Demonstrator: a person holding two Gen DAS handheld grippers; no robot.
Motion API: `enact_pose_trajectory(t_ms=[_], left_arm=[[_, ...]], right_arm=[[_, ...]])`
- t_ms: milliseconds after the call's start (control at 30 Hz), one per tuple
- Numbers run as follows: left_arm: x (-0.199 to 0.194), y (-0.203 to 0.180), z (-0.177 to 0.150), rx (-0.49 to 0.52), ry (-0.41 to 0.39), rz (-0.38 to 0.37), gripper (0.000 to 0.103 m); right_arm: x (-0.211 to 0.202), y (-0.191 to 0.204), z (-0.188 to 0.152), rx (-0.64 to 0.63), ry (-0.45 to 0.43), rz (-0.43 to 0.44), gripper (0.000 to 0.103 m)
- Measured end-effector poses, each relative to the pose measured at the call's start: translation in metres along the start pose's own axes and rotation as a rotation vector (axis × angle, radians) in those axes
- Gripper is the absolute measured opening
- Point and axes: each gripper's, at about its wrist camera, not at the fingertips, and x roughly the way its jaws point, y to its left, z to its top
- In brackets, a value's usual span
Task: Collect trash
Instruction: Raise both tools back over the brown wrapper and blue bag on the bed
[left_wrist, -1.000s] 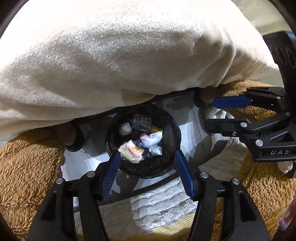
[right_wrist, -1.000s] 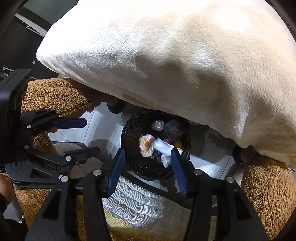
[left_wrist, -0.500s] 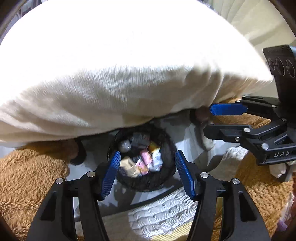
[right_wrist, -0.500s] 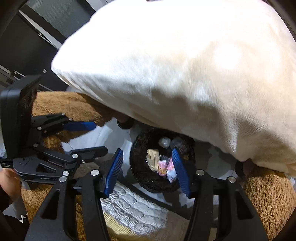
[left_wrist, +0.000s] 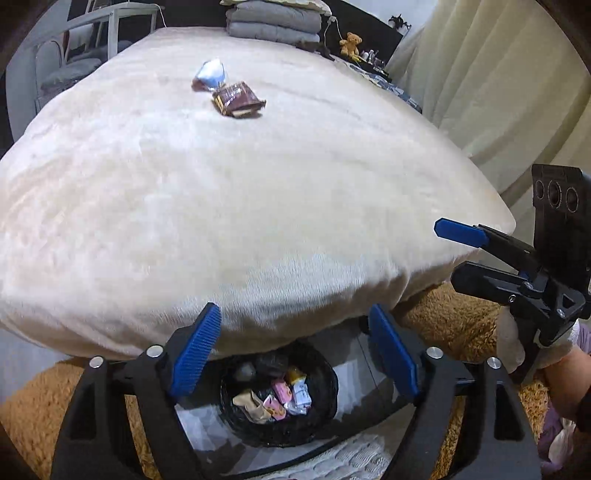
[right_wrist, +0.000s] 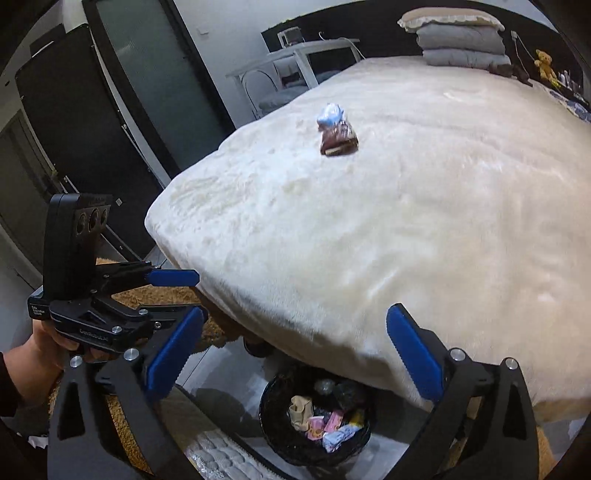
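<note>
A brown snack wrapper and a crumpled blue-white wrapper lie together on the cream bed cover; they also show in the right wrist view, brown wrapper and blue-white wrapper. A black bin lined with a black bag stands on the floor at the bed's foot, holding several crumpled wrappers; it also shows in the right wrist view. My left gripper is open and empty above the bin. My right gripper is open and empty beside it.
The cream bed cover fills the middle. A brown fluffy rug lies on the floor around the bin. Folded grey bedding is stacked at the far end. Curtains hang on the right, a dark wardrobe on the left.
Both grippers have risen and tilted up from looking down into the bin. The top of the bed with the two wrappers has come into view. Both stay open and empty.
</note>
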Motion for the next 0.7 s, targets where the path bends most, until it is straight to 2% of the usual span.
enact_pose_trajectory(t_ms=[67,200,367,500,700], left_arm=[[-0.007,0.005,0.013,-0.022,-0.039,-0.015,0.096],[-0.009,0.011,0.042,-0.051,-0.089,-0.037,0.096],[-0.009,0.021,0.088,-0.081,-0.152,-0.039,0.096],[0.001,0.037,0.122,-0.156,-0.162,-0.07,0.096],[0.027,0.053,0.165,-0.195,-0.163,-0.025,0.096]], right_arm=[[-0.004,-0.002,0.012,-0.008,-0.038,-0.005,0.099],[-0.007,-0.015,0.036,0.018,-0.1,0.005,0.099],[-0.005,-0.023,0.065,-0.018,-0.144,-0.047,0.099],[0.002,-0.035,0.081,-0.013,-0.159,-0.084,0.099],[0.013,-0.05,0.098,0.009,-0.16,-0.109,0.099]])
